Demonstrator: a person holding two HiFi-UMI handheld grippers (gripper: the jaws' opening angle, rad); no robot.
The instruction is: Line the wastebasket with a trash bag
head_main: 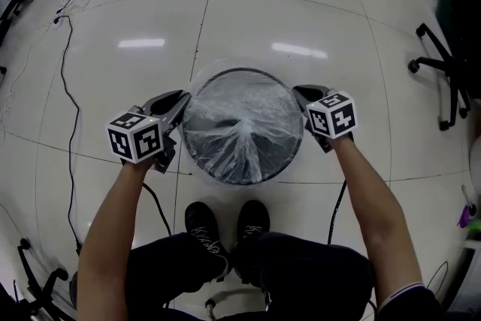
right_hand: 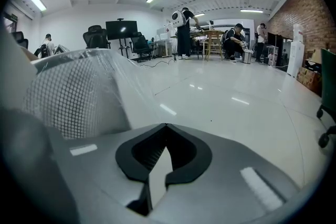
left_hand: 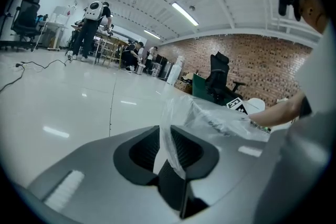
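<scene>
The wastebasket (head_main: pixel 248 178) is standing on the floor (head_main: pixel 301 11) between the left gripper (head_main: pixel 179 105) and the right gripper (head_main: pixel 302 95). The trash bag (head_main: pixel 240 128) is lying inside it and over its rim. Two shoes (head_main: pixel 204 225) are resting just before it. A cable (head_main: pixel 69 86) is running along the left, and a chair (head_main: pixel 443 64) is standing far right.

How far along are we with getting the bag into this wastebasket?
Done: the clear bag sits inside the mesh wastebasket, its film over the rim. In hand: the left tool, jaws apart, has film between them; the right tool is shut at the right rim. Left: probably smoothing the edge down.
</scene>
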